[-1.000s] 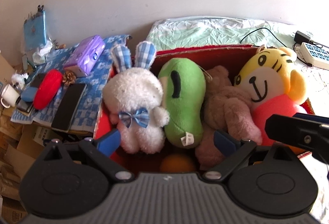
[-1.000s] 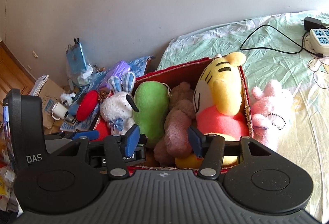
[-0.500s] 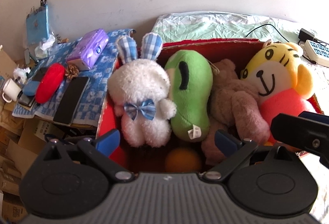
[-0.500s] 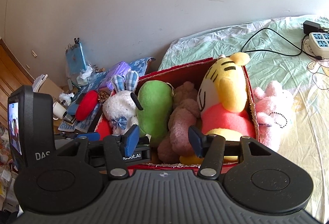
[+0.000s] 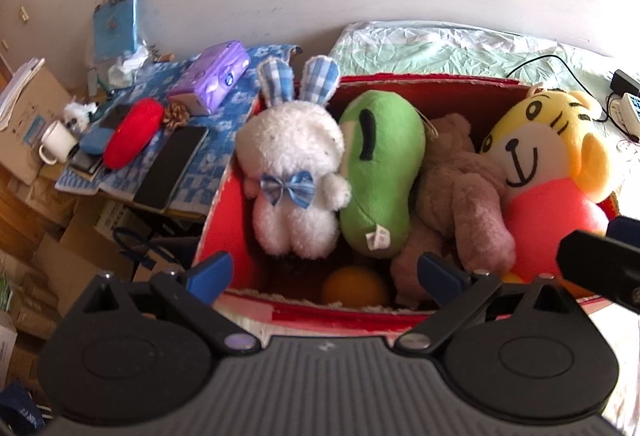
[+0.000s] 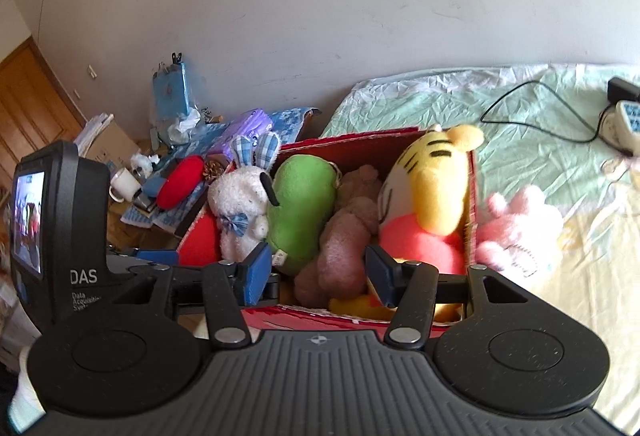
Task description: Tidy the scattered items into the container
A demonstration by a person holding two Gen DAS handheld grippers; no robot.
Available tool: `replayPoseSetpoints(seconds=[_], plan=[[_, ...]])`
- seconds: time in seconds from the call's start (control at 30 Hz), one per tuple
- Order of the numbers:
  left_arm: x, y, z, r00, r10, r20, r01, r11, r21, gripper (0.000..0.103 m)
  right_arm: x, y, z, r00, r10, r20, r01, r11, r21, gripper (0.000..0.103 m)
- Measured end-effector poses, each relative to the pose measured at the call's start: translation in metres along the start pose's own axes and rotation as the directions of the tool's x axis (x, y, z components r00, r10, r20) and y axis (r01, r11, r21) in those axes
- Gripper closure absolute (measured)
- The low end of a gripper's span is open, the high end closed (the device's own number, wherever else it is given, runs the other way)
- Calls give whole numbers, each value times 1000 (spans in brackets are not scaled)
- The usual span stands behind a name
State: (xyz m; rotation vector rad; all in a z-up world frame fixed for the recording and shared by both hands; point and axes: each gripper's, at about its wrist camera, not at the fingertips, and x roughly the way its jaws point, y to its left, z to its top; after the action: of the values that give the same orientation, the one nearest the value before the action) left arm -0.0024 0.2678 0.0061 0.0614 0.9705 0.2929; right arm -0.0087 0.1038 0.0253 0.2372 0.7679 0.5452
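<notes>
A red cardboard box (image 5: 420,81) (image 6: 352,140) stands on the bed. It holds a white rabbit plush (image 5: 292,172) (image 6: 240,204), a green plush (image 5: 380,164) (image 6: 300,204), a brown bear (image 5: 460,188) (image 6: 344,236), a yellow tiger (image 5: 540,148) (image 6: 432,188) and an orange ball (image 5: 354,286). A pink plush (image 6: 520,232) lies on the sheet just right of the box. My left gripper (image 5: 324,272) hangs open over the box's near rim, holding nothing. My right gripper (image 6: 320,272) is open too, also empty, above the near rim in front of the bear.
Left of the box is a low table with a blue checked cloth (image 5: 224,108). On it lie a purple tissue pack (image 5: 212,84), a red case (image 5: 132,132), a dark phone (image 5: 172,168) and a white mug (image 5: 56,146). A power strip (image 6: 624,124) and black cable (image 6: 532,104) lie on the bed at right.
Both views have rolled and tipped slightly, so more of the box's near rim shows in the left wrist view. The toys have stayed put and both grippers keep the same gap.
</notes>
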Motion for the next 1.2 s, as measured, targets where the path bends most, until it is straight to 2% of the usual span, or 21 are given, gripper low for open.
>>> replayPoseSetpoints(seconds=[0.33, 0.7, 0.8, 0.9, 1.2], plan=[[-19, -22, -7, 1000, 19, 2, -19, 999, -27, 5, -20, -26, 0, 999, 33, 0, -33, 999, -14, 47], [-38, -50, -16, 999, -27, 20, 27, 1000, -1, 5, -45, -55, -10, 999, 35, 6, -35, 999, 8, 47], [-46, -56, -22, 996, -77, 47, 77, 997, 12, 5, -49, -63, -15, 1000, 25, 3, -25, 1000, 14, 47], [-54, -64, -32, 987, -146, 70, 145, 989, 27, 5, -51, -73, -21, 1000, -18, -5, 18, 1000, 12, 47], [-54, -104, -55, 963, -265, 49, 261, 963, 67, 5, -60, -121, -31, 997, -67, -43, 71, 993, 99, 48]])
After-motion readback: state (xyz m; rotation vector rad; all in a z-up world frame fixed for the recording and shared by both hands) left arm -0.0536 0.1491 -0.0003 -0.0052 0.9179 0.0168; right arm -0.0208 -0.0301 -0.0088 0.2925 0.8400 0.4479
